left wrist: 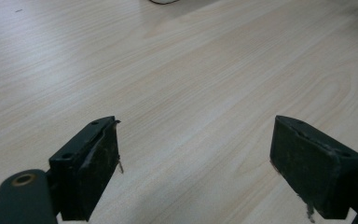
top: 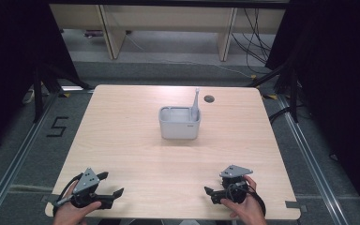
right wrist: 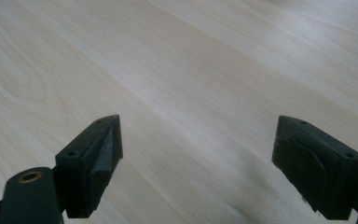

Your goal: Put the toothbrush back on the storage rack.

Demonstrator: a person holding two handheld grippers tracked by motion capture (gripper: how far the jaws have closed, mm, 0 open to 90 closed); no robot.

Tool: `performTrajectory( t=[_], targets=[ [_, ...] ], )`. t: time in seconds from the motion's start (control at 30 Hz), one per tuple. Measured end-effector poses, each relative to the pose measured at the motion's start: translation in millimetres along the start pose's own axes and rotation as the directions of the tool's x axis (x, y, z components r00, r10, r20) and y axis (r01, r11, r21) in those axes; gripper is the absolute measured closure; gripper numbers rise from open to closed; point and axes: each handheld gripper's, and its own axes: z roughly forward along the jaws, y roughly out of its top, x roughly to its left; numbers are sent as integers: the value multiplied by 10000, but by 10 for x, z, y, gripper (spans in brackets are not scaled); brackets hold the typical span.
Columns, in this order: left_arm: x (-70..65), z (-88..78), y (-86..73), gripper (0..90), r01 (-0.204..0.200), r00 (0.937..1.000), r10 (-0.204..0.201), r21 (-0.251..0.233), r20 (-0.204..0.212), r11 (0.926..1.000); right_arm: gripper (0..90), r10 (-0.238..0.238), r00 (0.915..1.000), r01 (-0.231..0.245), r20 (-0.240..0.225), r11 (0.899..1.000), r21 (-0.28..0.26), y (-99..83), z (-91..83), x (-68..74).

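Note:
A grey plastic caddy [top: 179, 125] stands at the middle of the wooden table [top: 122, 140]. A pale toothbrush-like stick [top: 196, 102] rises upright from its right rear corner. My left gripper [top: 111, 183] lies at the front left of the table in a hand, open, jaws pointing right. Its jaws [left wrist: 196, 122] stand wide apart over bare wood. My right gripper [top: 211, 195] rests at the front right in the other hand, pointing left. It [right wrist: 199, 120] is open as well, with nothing between the jaws. Both are far from the caddy.
A round cable hole [top: 209, 99] sits in the tabletop behind the caddy. Wooden furniture legs [top: 112, 33] and cables [top: 255, 37] are on the floor beyond the far edge. Black curtains flank both sides.

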Motion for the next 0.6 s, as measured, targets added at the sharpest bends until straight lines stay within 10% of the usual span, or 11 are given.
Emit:
performTrajectory(
  t=[0.6],
  targets=[
    [-3, 0, 1, 149, -11, 10000, 11, -4, 4, 10000, 167, 371, 9993, -371, 72, 9993, 52, -59, -64, 25]
  ],
)
